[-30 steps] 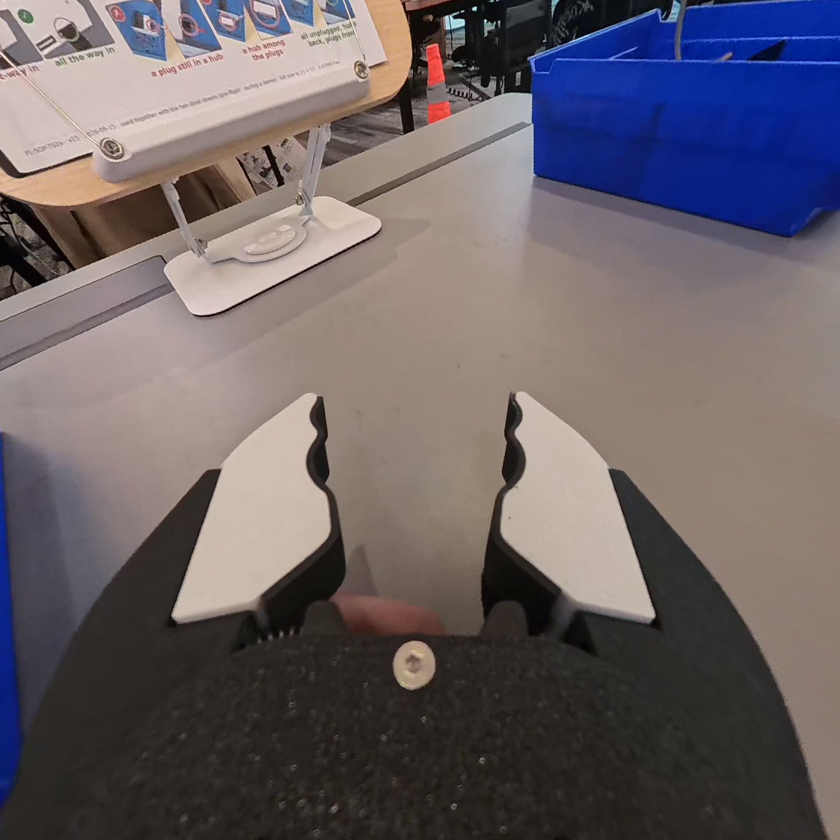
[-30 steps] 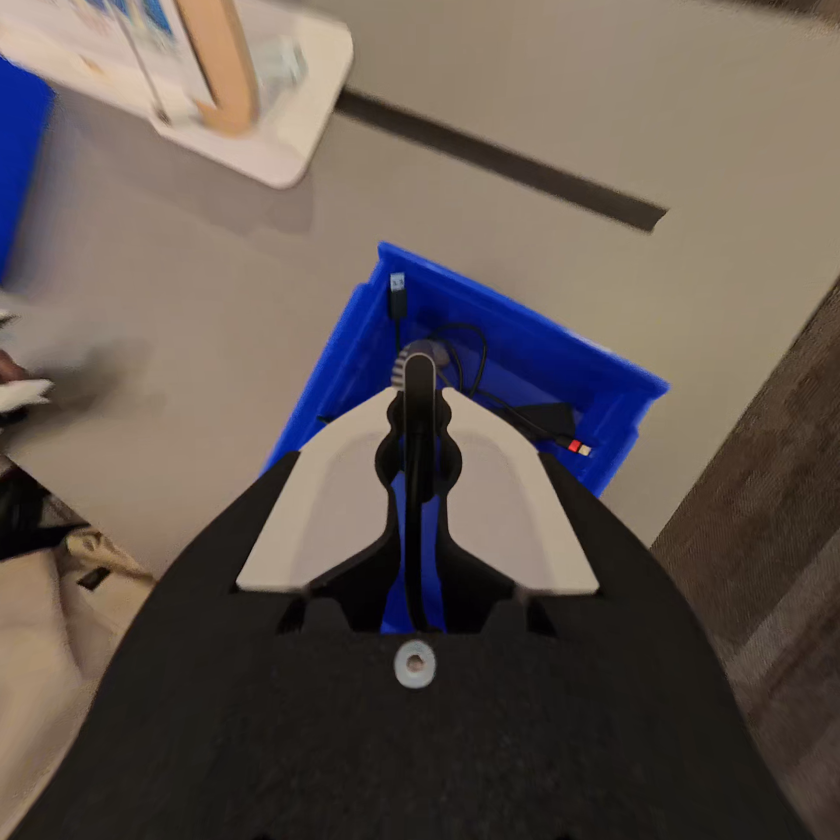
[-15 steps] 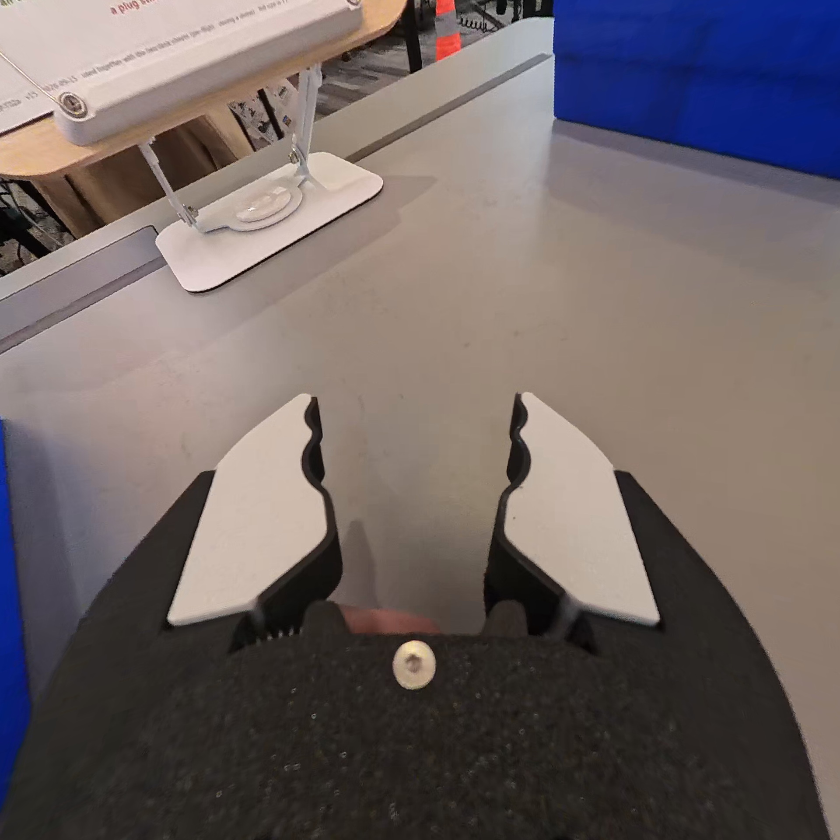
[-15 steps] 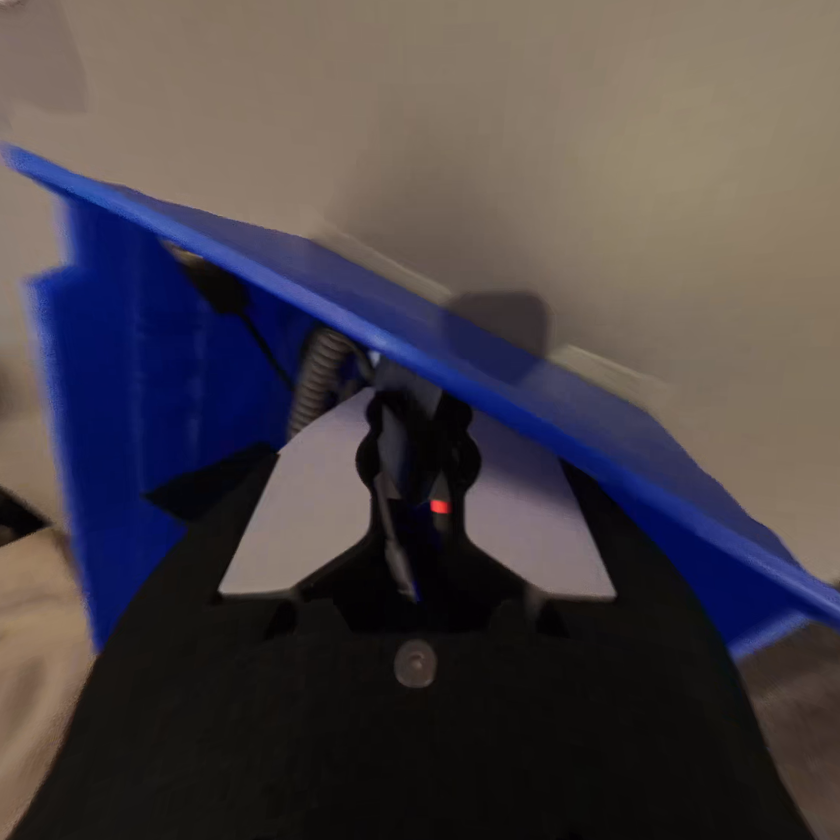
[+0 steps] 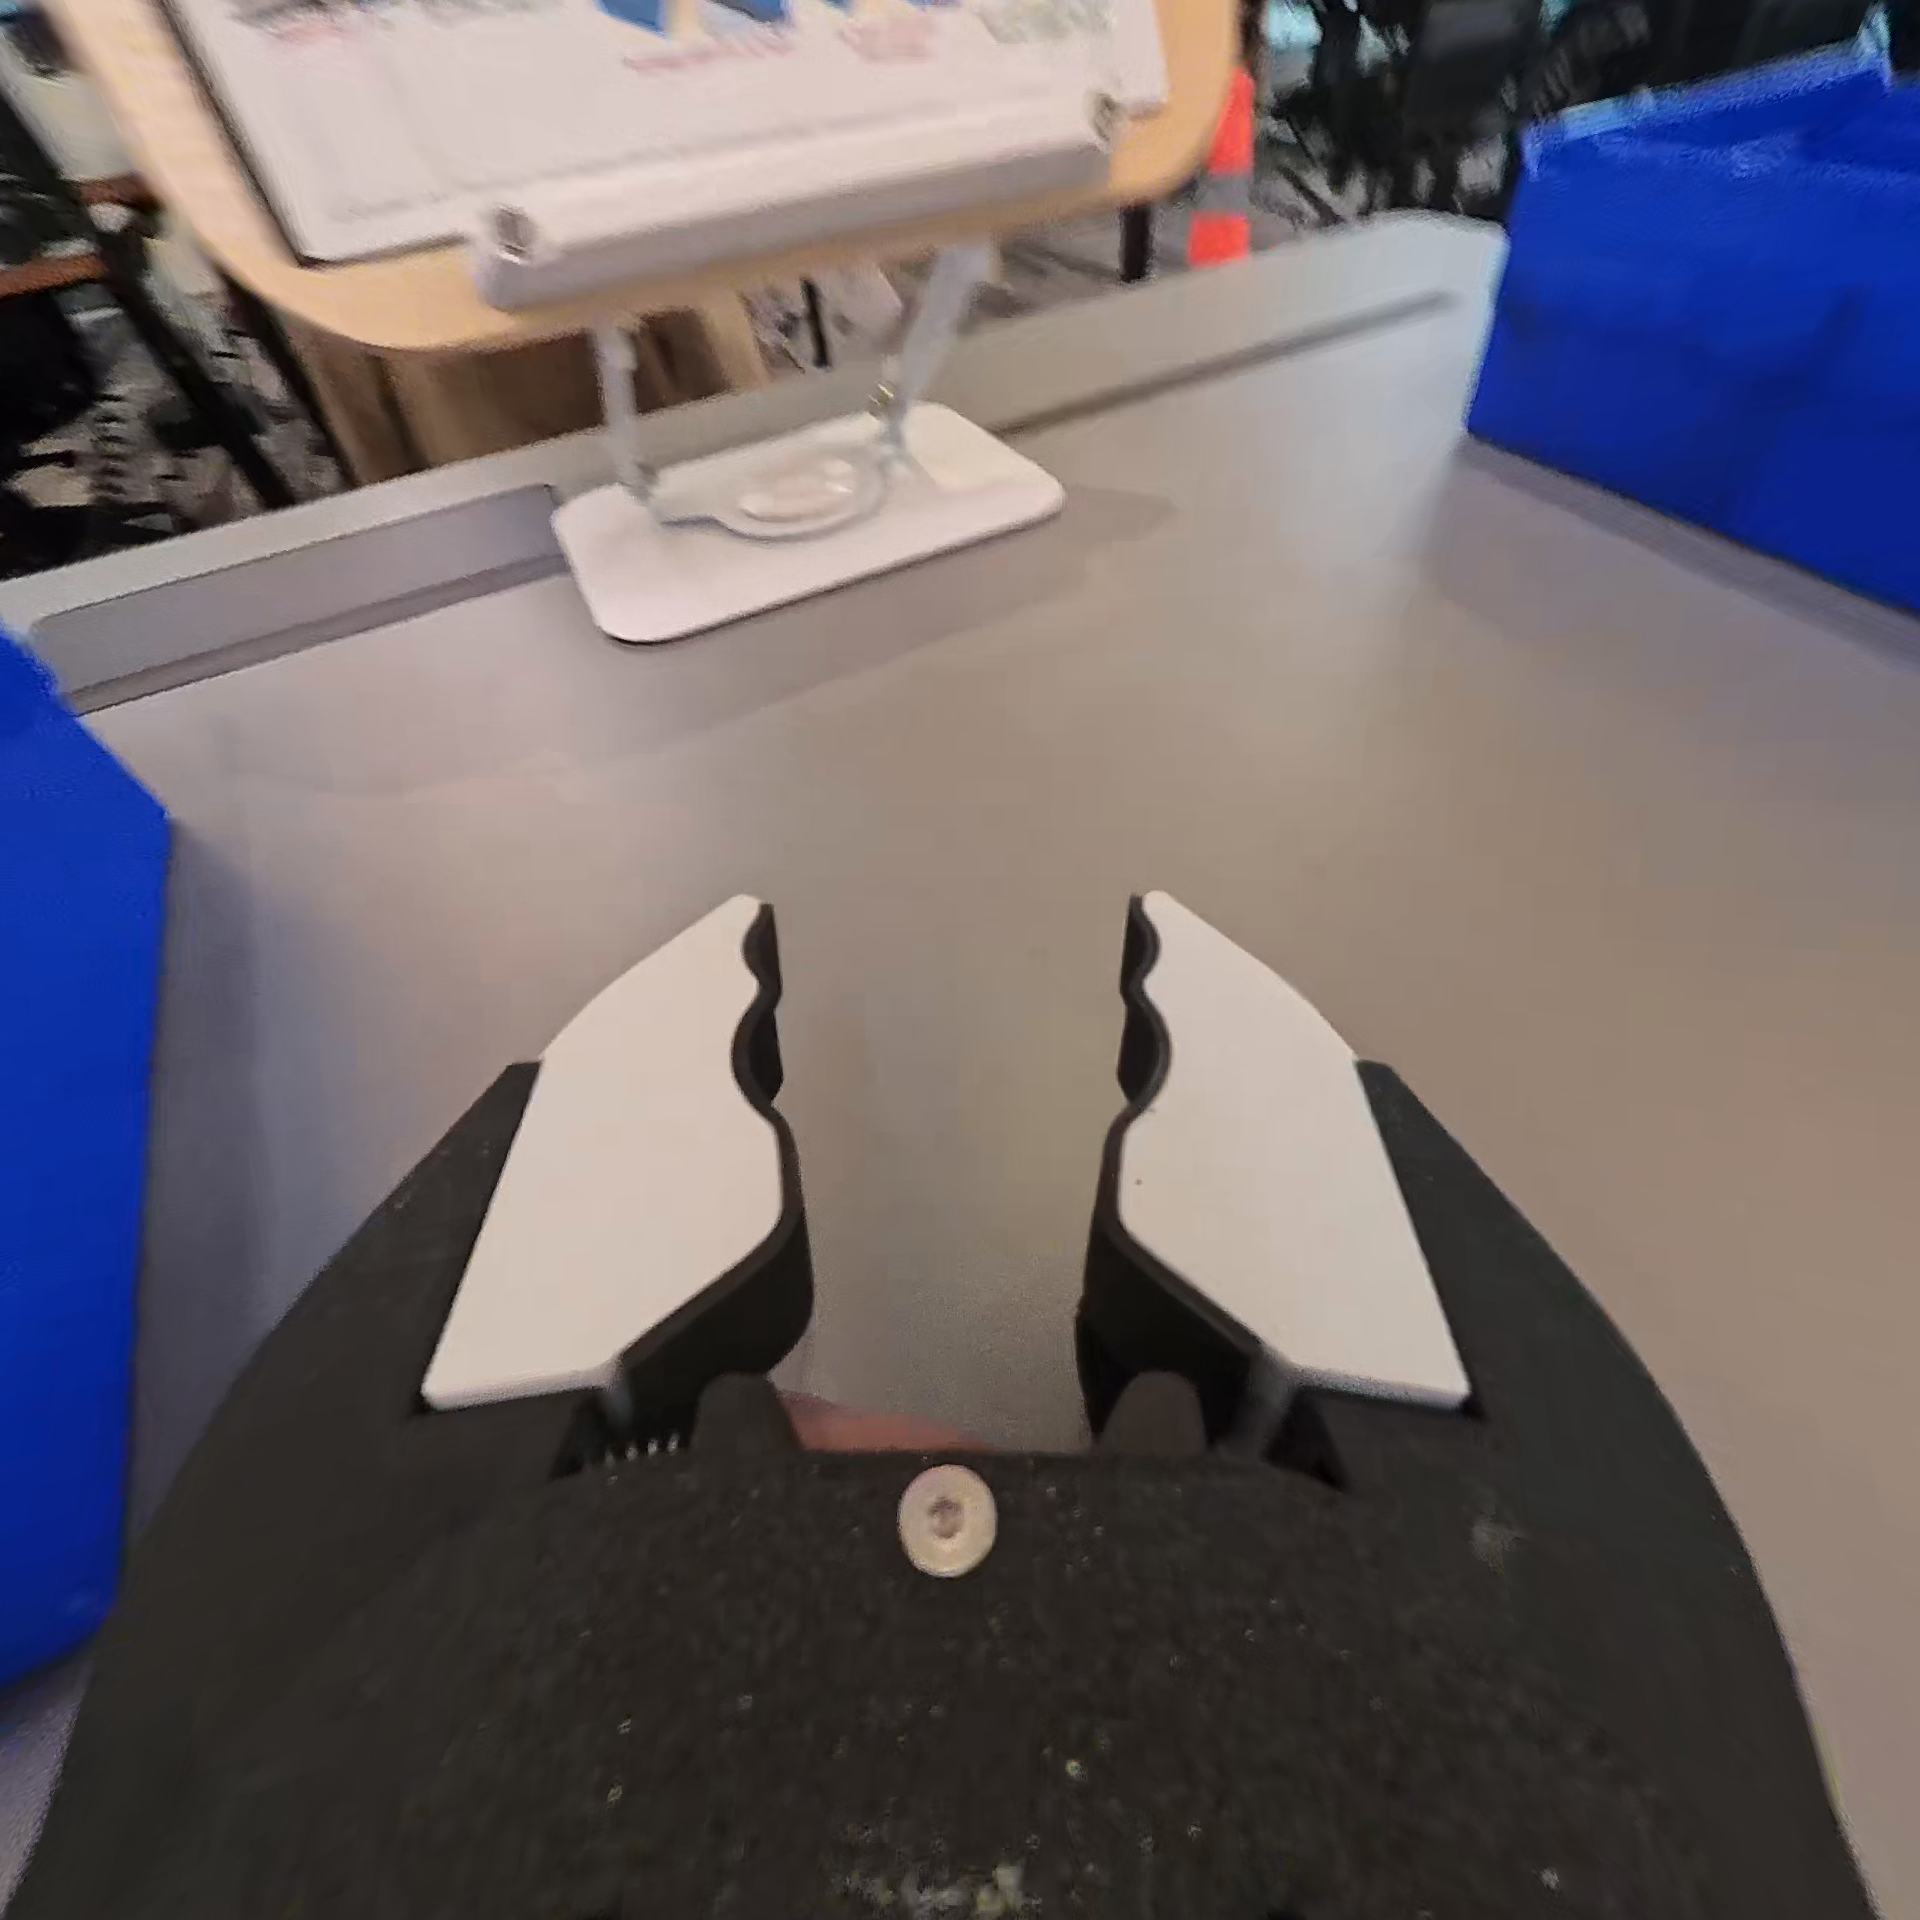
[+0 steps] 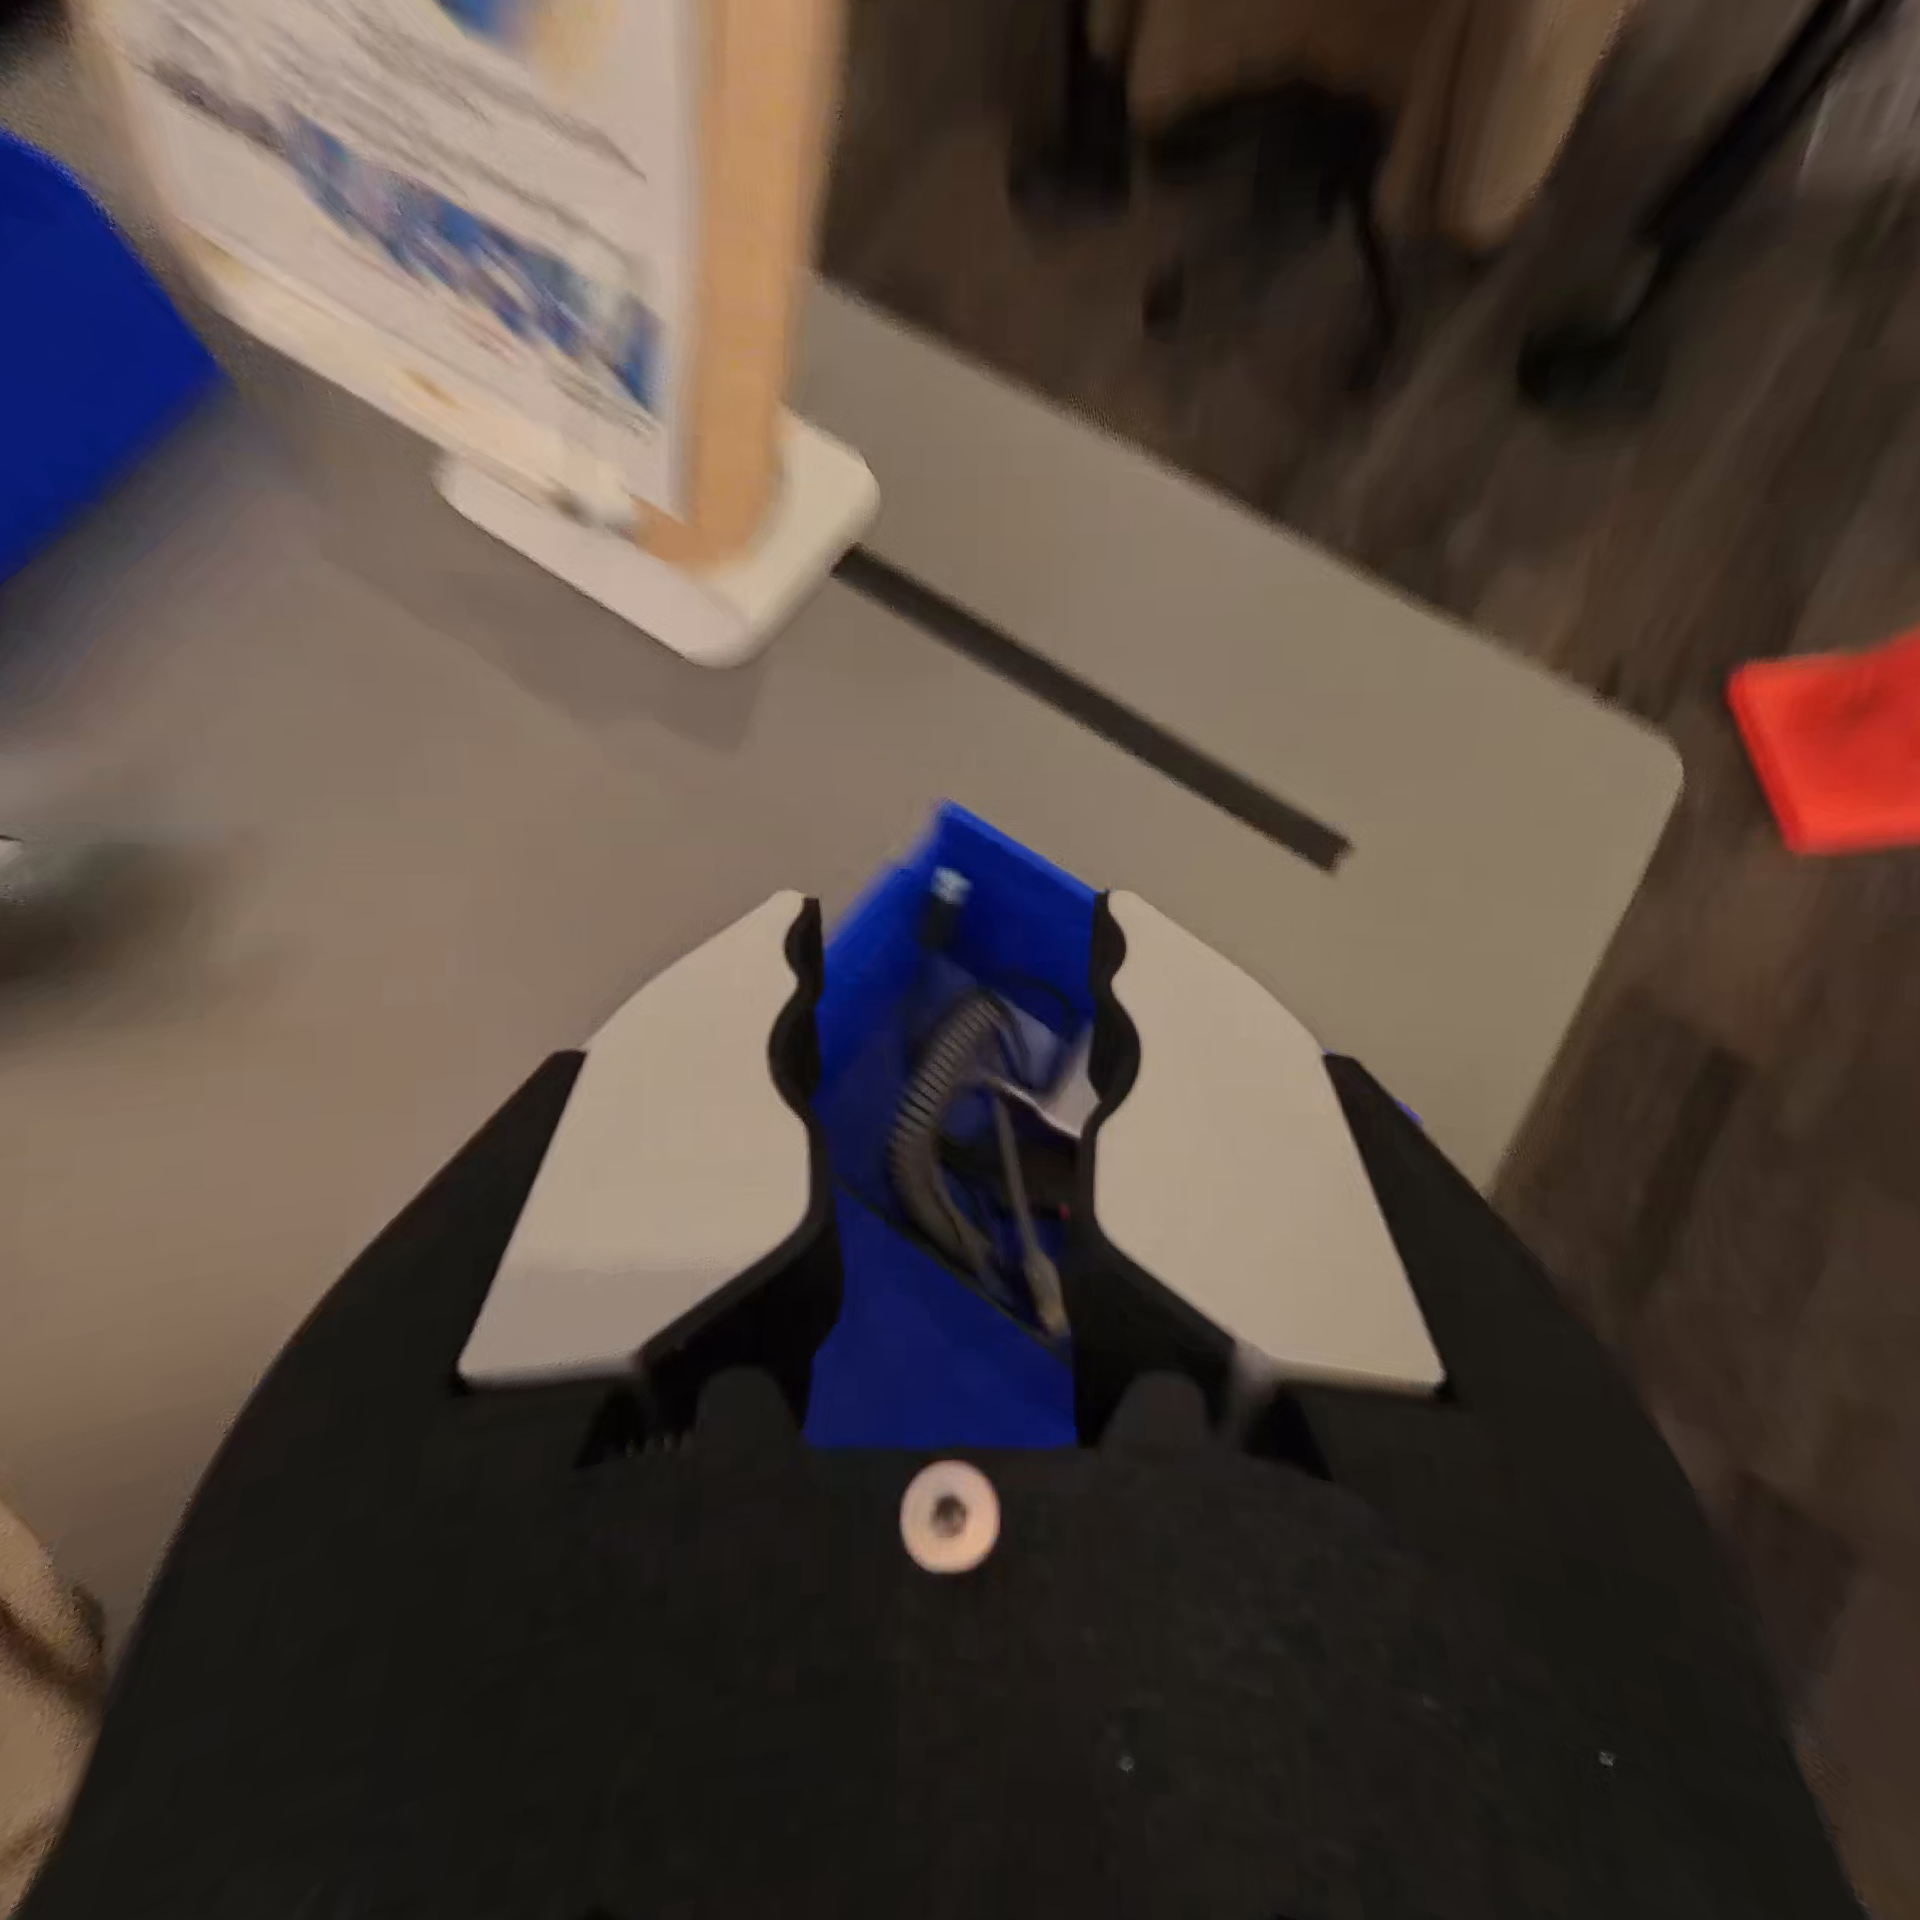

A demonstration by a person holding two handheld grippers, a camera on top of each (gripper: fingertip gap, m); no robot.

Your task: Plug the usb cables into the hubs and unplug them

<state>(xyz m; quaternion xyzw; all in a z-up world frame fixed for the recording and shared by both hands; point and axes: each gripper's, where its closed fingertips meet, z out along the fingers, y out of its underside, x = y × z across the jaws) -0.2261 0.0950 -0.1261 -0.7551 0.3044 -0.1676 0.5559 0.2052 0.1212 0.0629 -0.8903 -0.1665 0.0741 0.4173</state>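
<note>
My right gripper (image 6: pixel 954 909) is open and empty, hovering above a blue bin (image 6: pixel 914 1340) on the grey table. Between its fingers I see cables (image 6: pixel 940 1081) lying in the bin, one grey and ribbed, others thin and black, with a USB plug (image 6: pixel 948 888) at the bin's far end. The view is blurred. My left gripper (image 5: pixel 951 914) is open and empty, low over the bare grey table (image 5: pixel 1039 779). No hub or cable shows in the left wrist view.
A white stand (image 5: pixel 810 520) holding an instruction sheet on a wooden board (image 5: pixel 665 135) sits at the table's far edge; it also shows in the right wrist view (image 6: pixel 665 561). Blue bins stand at the left (image 5: pixel 62 1195) and right (image 5: pixel 1714 332). The table's corner (image 6: pixel 1652 758) is near the right gripper.
My right gripper has opened and let go of the black cable it held, which now lies in the blue bin, and it has risen. My left gripper has turned slightly and stayed open.
</note>
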